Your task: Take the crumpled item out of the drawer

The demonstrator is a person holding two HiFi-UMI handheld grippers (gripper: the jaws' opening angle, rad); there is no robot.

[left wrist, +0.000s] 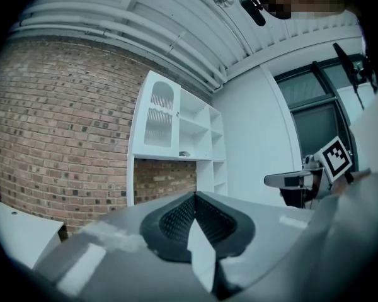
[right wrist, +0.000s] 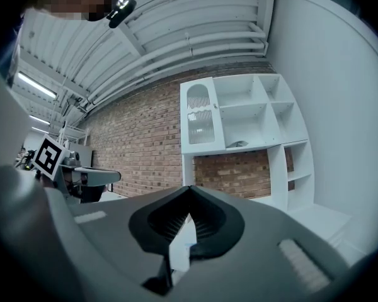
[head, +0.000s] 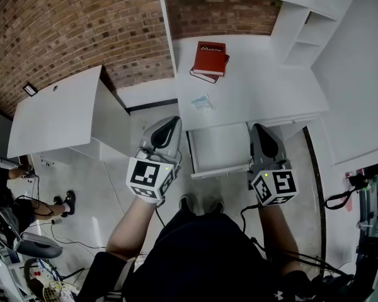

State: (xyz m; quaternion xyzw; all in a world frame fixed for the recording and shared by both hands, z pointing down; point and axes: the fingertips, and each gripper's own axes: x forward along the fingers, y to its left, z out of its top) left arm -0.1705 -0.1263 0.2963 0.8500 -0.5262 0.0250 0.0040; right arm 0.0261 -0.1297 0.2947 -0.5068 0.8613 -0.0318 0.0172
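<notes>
In the head view a small crumpled pale-blue and white item (head: 201, 101) lies on the white desk top (head: 258, 87), above the drawer. The white drawer (head: 218, 148) stands pulled out below the desk edge, and its inside looks bare. My left gripper (head: 172, 122) hovers just left of the drawer, and my right gripper (head: 259, 128) is over its right end. Both point away from me and hold nothing. The left gripper (left wrist: 194, 195) has its jaws shut tip to tip, and so does the right gripper (right wrist: 189, 189). The item and drawer are hidden in both gripper views.
A red book (head: 210, 59) on a second book lies at the back of the desk. White shelves (head: 302, 36) stand at the desk's right, with a brick wall (head: 63, 24) behind. A white table (head: 57, 112) stands to the left. The person's feet (head: 201, 203) are below the drawer front.
</notes>
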